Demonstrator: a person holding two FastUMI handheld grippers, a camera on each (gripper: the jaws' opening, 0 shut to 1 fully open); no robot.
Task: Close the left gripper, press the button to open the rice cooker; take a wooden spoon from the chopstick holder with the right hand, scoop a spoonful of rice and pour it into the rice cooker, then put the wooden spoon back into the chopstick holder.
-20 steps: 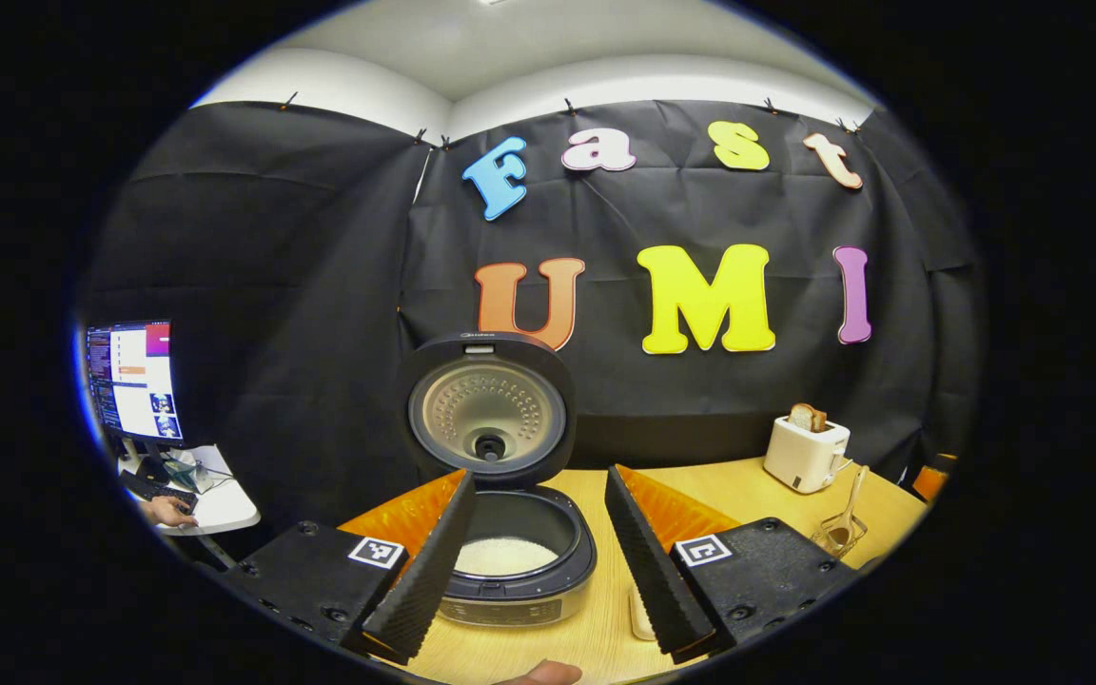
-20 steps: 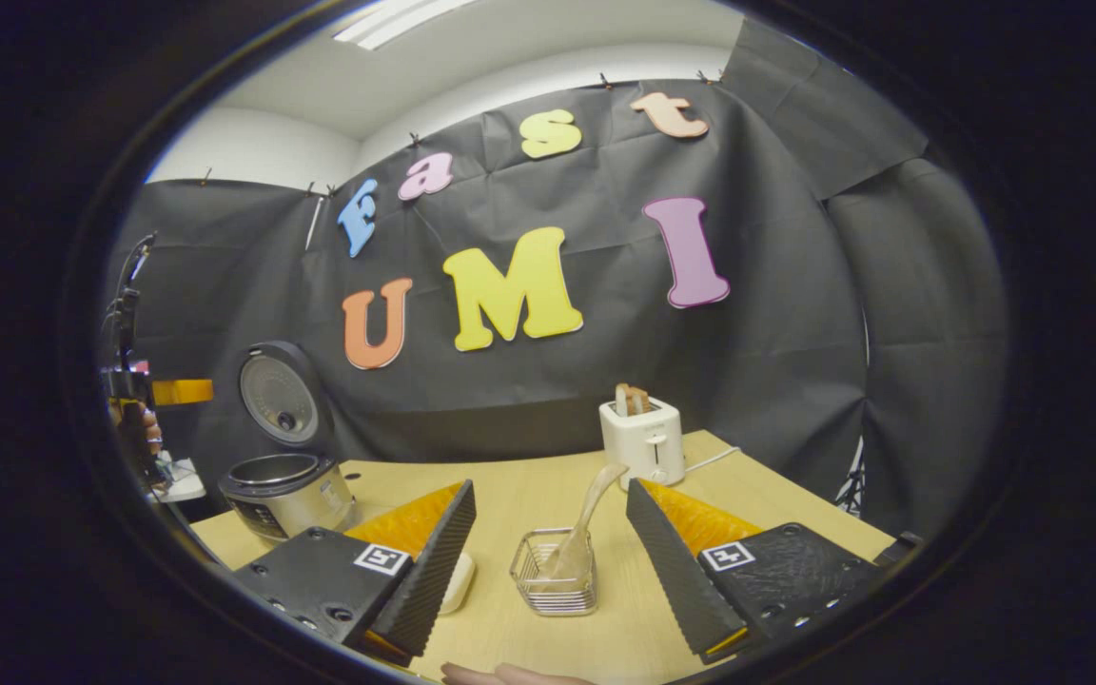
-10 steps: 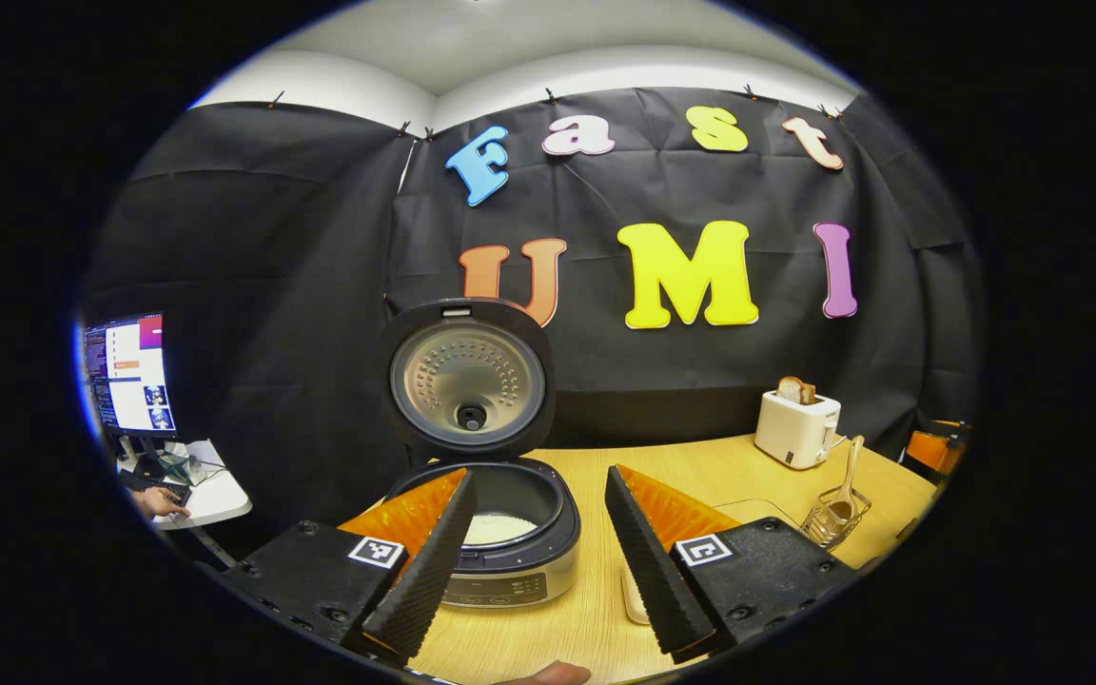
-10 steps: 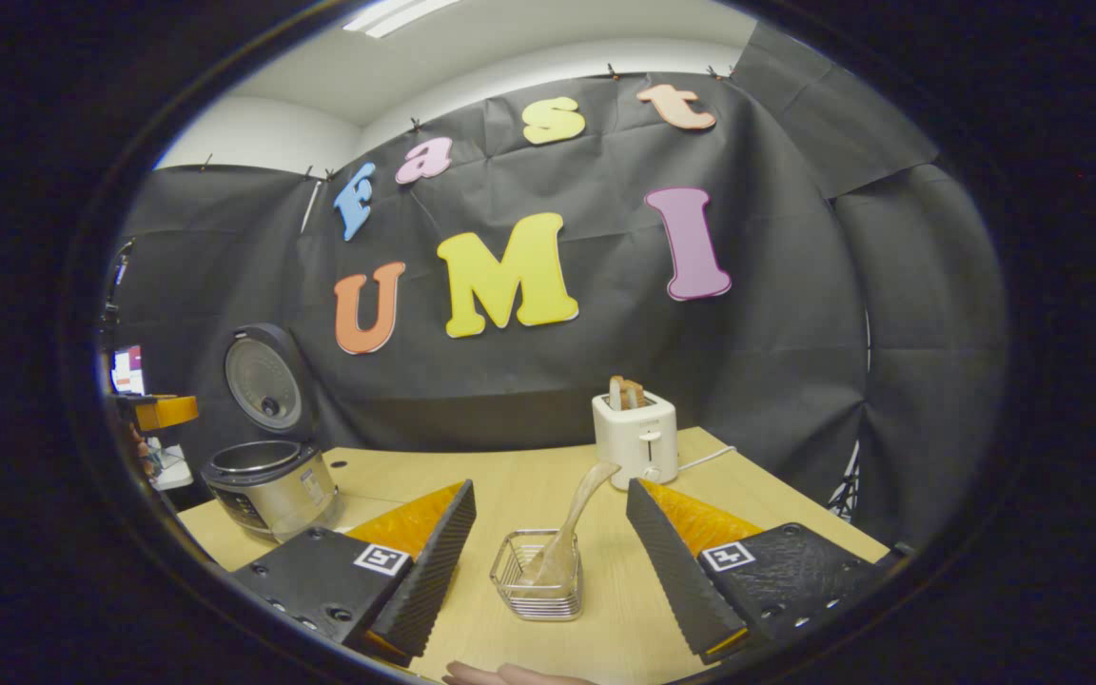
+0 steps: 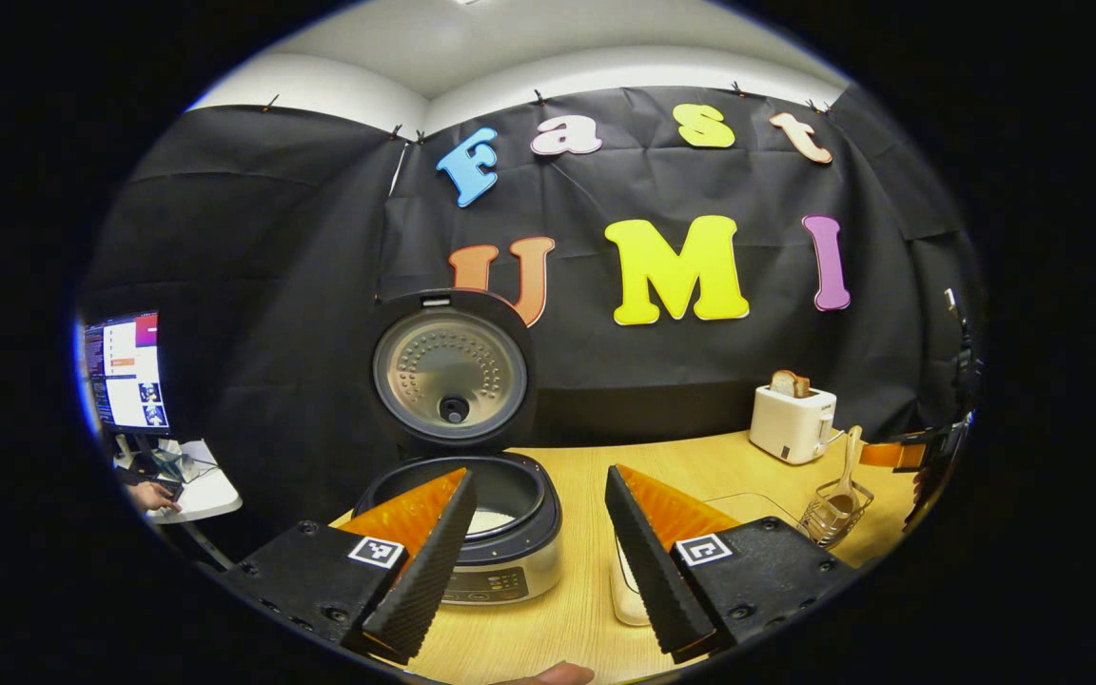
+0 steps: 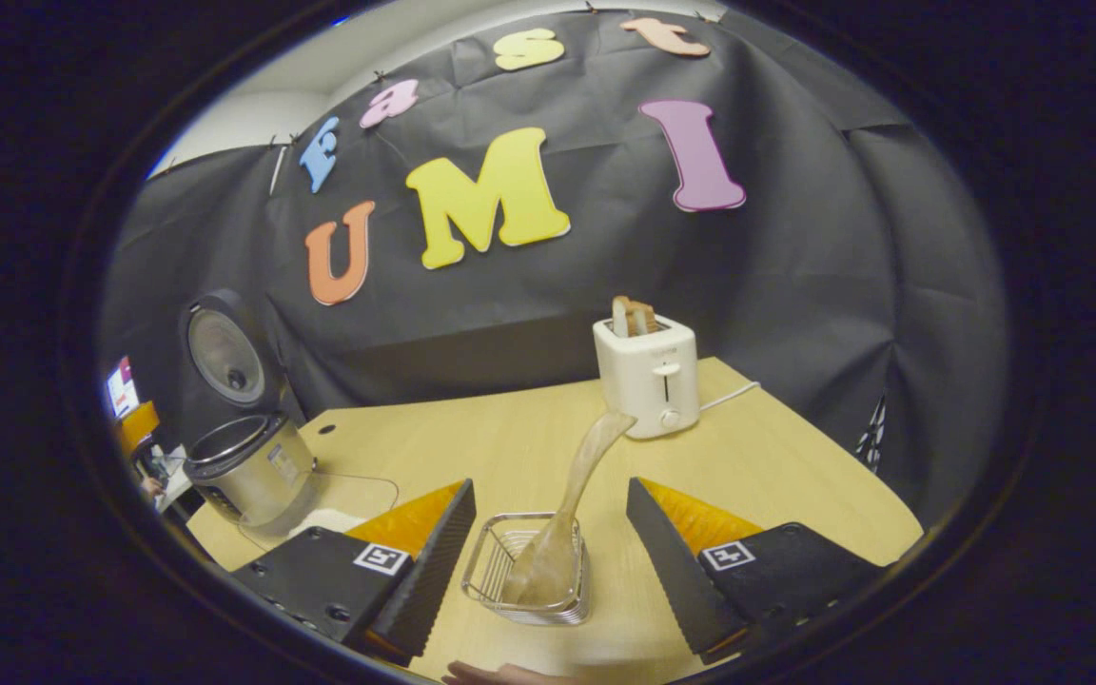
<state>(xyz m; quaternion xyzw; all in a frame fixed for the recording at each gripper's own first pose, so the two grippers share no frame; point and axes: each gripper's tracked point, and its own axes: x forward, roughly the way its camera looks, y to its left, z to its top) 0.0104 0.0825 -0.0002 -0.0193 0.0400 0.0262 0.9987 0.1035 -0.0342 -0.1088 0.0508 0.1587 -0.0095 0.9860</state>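
The rice cooker [image 5: 500,547] stands on the wooden table with its lid [image 5: 448,366] raised upright and white rice in its pot. My left gripper [image 5: 538,476] hovers open in front of it, holding nothing. In the right gripper view the wire chopstick holder [image 6: 529,571] sits close ahead, and the wooden spoon [image 6: 577,485] leans out of it up and to the right. My right gripper [image 6: 550,485] is open, one finger on each side of the holder, touching nothing. The cooker [image 6: 244,466] is far left in that view. Holder and spoon [image 5: 843,476] appear at the right in the left gripper view.
A white toaster [image 6: 648,381] with bread stands behind the holder near the back wall. A clear container of rice [image 6: 329,509] lies beside the cooker, partly hidden by a finger. Off the table's left are a monitor [image 5: 125,371] and a small desk with a person's hand.
My left gripper has drawn back from the open cooker, which now looks smaller and farther. My right gripper has tilted down and come closer to the chopstick holder. Both stay open.
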